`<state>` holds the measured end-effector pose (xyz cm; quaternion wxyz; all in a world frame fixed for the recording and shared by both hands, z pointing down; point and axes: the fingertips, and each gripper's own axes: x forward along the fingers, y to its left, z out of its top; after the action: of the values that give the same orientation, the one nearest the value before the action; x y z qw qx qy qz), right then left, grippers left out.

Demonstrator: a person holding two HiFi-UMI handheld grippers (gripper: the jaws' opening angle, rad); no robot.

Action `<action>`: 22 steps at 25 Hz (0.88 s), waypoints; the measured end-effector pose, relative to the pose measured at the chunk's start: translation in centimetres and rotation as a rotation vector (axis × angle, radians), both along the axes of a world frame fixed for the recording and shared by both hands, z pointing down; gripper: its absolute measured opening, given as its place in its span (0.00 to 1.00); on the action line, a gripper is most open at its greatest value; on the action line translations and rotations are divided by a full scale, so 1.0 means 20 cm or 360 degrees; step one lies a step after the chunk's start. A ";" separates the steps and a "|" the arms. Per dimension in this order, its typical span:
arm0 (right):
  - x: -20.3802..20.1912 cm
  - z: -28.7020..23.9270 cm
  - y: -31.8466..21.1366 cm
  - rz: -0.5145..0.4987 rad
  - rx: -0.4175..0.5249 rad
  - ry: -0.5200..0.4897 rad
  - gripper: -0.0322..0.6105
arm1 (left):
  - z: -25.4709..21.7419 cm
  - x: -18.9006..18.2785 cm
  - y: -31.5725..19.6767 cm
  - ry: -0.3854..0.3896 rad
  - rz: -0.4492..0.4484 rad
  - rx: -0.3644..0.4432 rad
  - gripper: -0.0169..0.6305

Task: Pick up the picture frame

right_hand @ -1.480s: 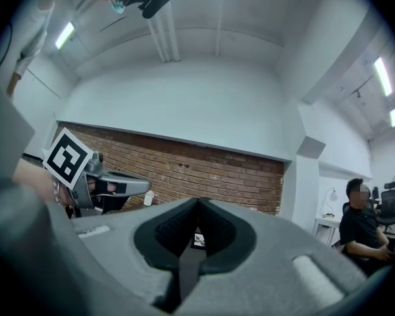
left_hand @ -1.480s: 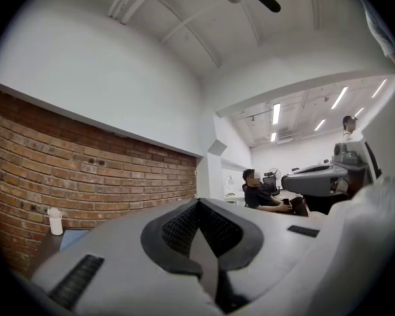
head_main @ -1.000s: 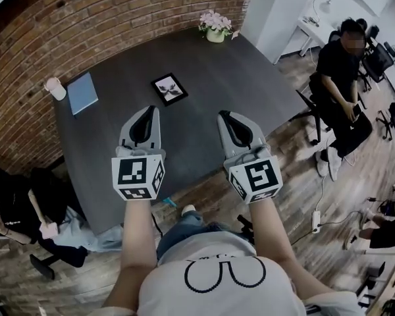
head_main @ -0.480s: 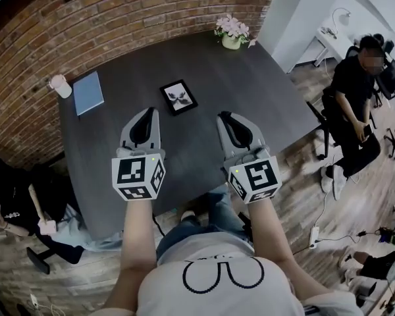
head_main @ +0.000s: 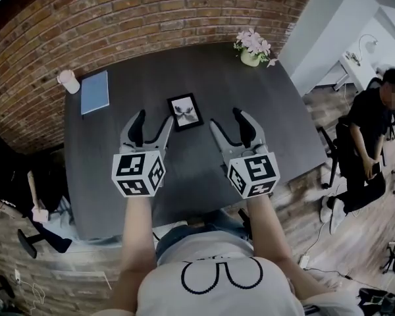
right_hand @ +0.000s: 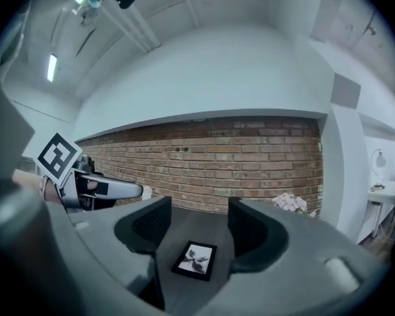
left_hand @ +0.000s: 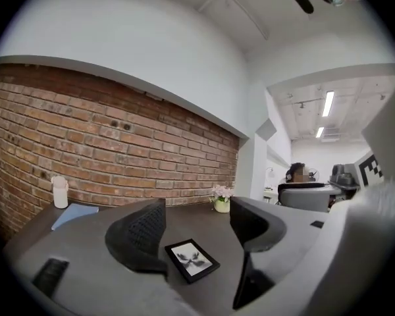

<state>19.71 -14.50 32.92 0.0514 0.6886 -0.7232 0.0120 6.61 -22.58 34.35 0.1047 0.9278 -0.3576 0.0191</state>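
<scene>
A brick wall (head_main: 151, 18) runs behind a dark bench (head_main: 250, 104). Over the bench's near half, the left tool (head_main: 153, 118) and the right tool (head_main: 226, 118) hover side by side, each with its jaws opening and nothing gripped between them. A blue notebook (head_main: 95, 91) lies near the far left corner. The picture frame (head_main: 185, 111) lies flat mid-bench, just beyond the two tools and between them, touched by neither. A flower pot (head_main: 252, 47) stands far right, and a white cup (head_main: 68, 81) stands beside the notebook.
</scene>
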 end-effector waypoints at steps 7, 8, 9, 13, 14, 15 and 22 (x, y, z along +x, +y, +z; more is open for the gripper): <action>0.21 0.14 -0.25 -0.0113 -0.0121 -0.0055 0.46 | 0.13 0.17 -0.15 -0.0174 -0.0073 -0.0018 0.49; 0.23 0.16 -0.29 -0.0128 -0.0134 -0.0066 0.46 | 0.15 0.19 -0.17 -0.0187 -0.0088 -0.0027 0.49; 0.26 0.18 -0.32 -0.0142 -0.0149 -0.0077 0.45 | 0.17 0.20 -0.19 -0.0198 -0.0105 -0.0037 0.49; 0.34 0.30 -0.43 -0.0192 -0.0229 -0.0110 0.45 | 0.28 0.27 -0.27 -0.0259 -0.0170 -0.0096 0.49; 0.35 0.33 -0.45 -0.0203 -0.0252 -0.0118 0.45 | 0.31 0.28 -0.29 -0.0279 -0.0183 -0.0114 0.49; 0.37 0.36 -0.46 -0.0215 -0.0276 -0.0125 0.44 | 0.34 0.29 -0.30 -0.0297 -0.0195 -0.0134 0.49; 0.43 0.60 -0.56 -0.0295 -0.0430 -0.0203 0.42 | 0.60 0.38 -0.38 -0.0419 -0.0247 -0.0333 0.48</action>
<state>28.40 -25.74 44.82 0.0984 0.6038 -0.7771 0.1478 14.29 -30.28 46.44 0.1541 0.8710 -0.4347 0.1693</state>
